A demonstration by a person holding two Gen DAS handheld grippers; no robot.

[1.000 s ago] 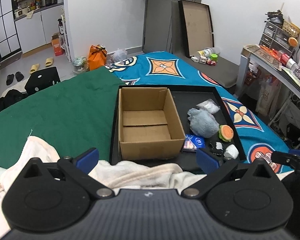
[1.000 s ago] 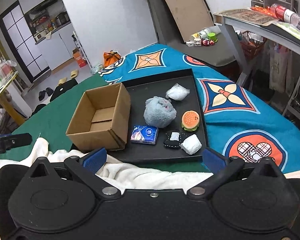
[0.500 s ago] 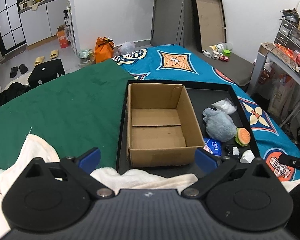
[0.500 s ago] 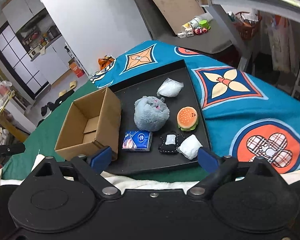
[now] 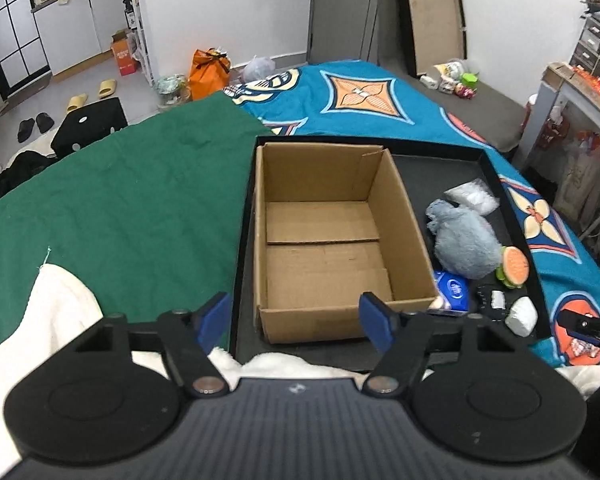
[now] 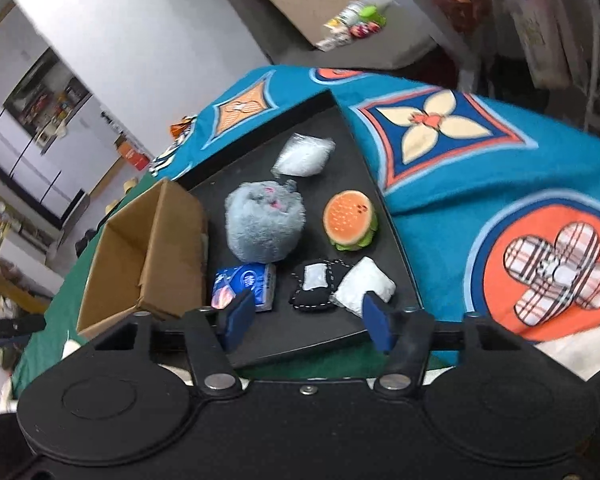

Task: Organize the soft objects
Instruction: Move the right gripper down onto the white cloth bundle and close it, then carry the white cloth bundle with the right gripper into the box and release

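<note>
Black tray [image 5: 500, 184] on bed, both grippers angled down, fingers closing, nothing between.

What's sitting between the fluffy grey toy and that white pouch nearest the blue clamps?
In the right wrist view, a black stitched pouch lies between the grey plush toy and the white pouch, touching the latter.

Matt cardboard box [image 5: 324, 236]; fuzzy plush [image 6: 264, 222]
</note>
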